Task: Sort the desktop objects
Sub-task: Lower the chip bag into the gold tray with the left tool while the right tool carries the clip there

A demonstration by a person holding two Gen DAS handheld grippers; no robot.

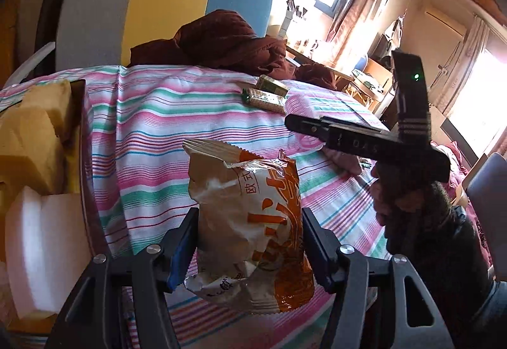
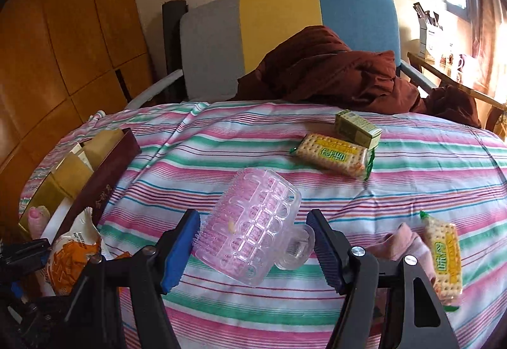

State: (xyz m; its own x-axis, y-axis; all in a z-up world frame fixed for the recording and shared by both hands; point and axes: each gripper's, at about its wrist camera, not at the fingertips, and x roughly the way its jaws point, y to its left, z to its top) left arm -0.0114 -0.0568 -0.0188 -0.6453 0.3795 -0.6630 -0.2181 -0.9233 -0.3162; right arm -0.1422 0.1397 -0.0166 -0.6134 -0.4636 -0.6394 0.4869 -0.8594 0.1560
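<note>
The left claw (image 1: 250, 241) grips an orange snack bag (image 1: 250, 222), lifted over the striped sheet (image 1: 152, 127). Only the right wrist view shows the right claw (image 2: 253, 247) clamping a clear pink brush (image 2: 253, 225), with 2 cracker packs (image 2: 332, 157) and a green carton (image 2: 356, 127) beyond.

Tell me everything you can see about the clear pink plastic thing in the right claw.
The clear pink plastic piece is a barrel-shaped, see-through moulding with a grid of rounded cells and short bristles along its left side, plus a rounded tab at lower right. It is tilted between the right claw fingers, held above the striped cloth.
</note>
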